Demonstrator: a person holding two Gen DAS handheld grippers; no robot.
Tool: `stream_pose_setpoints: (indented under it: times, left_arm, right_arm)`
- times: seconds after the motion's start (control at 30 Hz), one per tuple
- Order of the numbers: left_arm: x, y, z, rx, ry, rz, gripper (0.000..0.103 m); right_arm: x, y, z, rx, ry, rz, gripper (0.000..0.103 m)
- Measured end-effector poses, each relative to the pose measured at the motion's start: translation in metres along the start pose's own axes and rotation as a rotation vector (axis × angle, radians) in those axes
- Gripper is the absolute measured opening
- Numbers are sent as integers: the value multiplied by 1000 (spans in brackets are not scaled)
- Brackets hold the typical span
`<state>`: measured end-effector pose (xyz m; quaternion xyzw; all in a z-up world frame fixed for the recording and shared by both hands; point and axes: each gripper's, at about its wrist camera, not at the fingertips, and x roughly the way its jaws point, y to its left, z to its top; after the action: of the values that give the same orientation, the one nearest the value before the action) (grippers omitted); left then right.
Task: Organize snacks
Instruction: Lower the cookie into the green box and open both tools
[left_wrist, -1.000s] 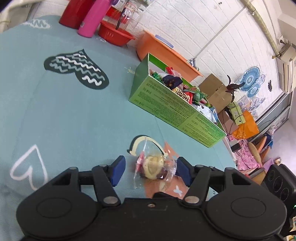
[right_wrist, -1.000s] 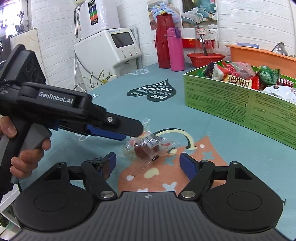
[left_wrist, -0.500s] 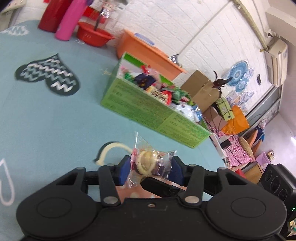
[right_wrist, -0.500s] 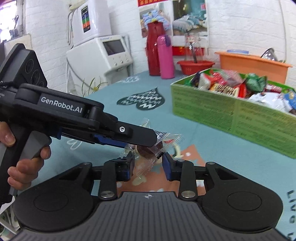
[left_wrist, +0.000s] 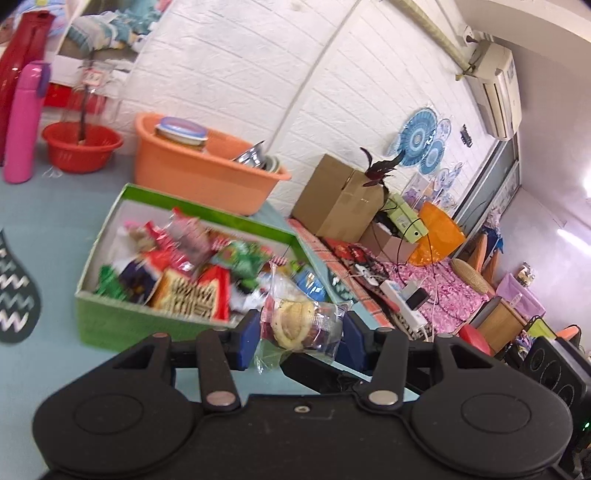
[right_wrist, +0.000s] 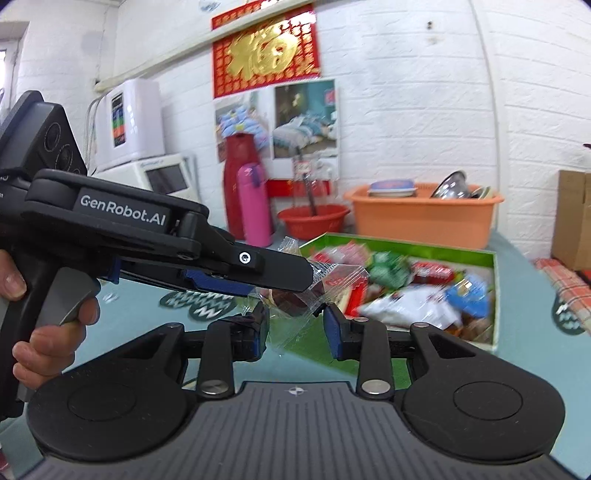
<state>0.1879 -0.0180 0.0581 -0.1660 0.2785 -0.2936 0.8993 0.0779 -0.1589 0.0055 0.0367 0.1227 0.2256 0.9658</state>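
The snack packet (left_wrist: 301, 326), a clear wrapper with a pale round biscuit and something dark inside, is up off the table, pinched between the blue pads of the left gripper (left_wrist: 300, 338). From the right-wrist view the same packet (right_wrist: 295, 299) also sits between the right gripper (right_wrist: 295, 330) pads, which look closed onto the crinkly wrapper, so both grippers have hold of it. It hangs just in front of the near wall of the green box (left_wrist: 122, 325), which is stuffed with mixed snack bags and sits on the teal tablecloth (left_wrist: 44, 369). Behind the box, toward the far edge of the table, there's an orange tub (left_wrist: 199, 173), a red bowl (left_wrist: 79, 147) and a pink bottle (left_wrist: 20, 122).
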Motion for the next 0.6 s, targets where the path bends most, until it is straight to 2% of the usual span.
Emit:
stream_pose_setpoints:
  times: [0.3,0.6]
  left_arm:
    - [64,-10,39,47,-2,-49,84]
    - [122,-2,63,53,29,-68,85]
  right_arm:
    - [15,-51,18,38,-78,-94,57]
    - [38,-95,21,50,-94,-152,57]
